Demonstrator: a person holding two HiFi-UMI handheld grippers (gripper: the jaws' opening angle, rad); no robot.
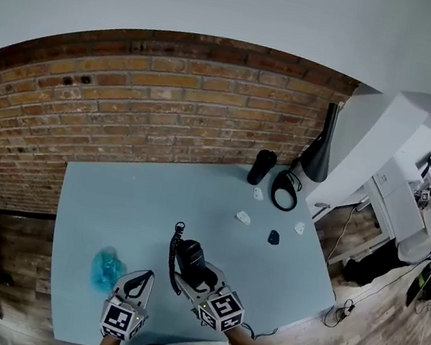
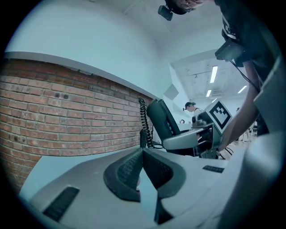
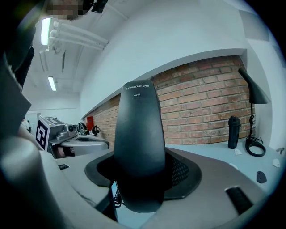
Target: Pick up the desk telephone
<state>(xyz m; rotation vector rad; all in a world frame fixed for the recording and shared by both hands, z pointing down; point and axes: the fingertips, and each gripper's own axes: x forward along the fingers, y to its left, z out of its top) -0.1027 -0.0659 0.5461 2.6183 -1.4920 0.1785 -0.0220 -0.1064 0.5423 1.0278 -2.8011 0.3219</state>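
The right gripper is clamped on the black plastic telephone handset, which stands upright between its jaws near the 6 o'clock edge of the pale blue table. Only the right gripper view shows white print at the top of the handset. The head view shows its black coiled cord at 9 o'clock. The left gripper view shows the left gripper with its jaws pressed together and nothing between them.

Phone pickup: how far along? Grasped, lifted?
Done: the right gripper is shut on the black telephone handset, which stands upright between its jaws. In hand: the left gripper view shows it raised off the blue table, coiled cord hanging down. Left: I can't tell whether the cord's end has cleared the table. The left gripper is shut and empty.
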